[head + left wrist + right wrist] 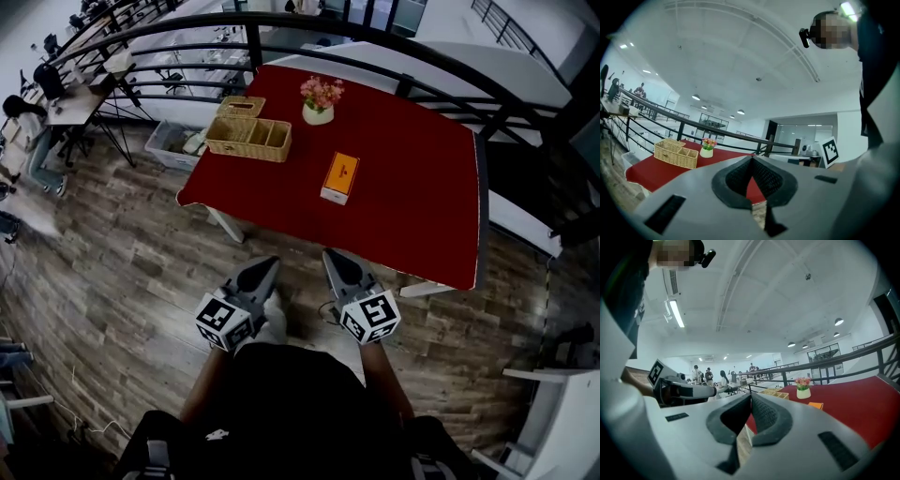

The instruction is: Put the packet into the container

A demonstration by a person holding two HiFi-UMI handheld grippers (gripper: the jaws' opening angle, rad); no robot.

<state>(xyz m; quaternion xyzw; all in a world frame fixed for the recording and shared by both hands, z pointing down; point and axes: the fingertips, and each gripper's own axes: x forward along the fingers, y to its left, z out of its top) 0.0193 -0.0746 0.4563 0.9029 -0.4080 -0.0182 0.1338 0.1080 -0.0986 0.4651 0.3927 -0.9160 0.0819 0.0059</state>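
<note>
An orange packet (340,176) lies flat near the middle of the red table (412,197); its orange edge (816,405) also shows in the right gripper view. The container, a compartmented wicker basket (247,136), stands at the table's far left corner and appears again as the basket (675,153). Both grippers hang over the wooden floor, close to my body and short of the table's near edge. My left gripper (266,266) is shut with nothing in it, its jaws (751,161) meeting at the tip. Beside it, the right gripper (334,257) is likewise shut and empty, jaws together (750,399).
A small white pot of pink flowers (319,99) stands just behind the packet. A black railing (187,28) curves round the table's far side. A plastic crate (173,143) sits on the floor left of the table. White furniture (562,412) is at the right.
</note>
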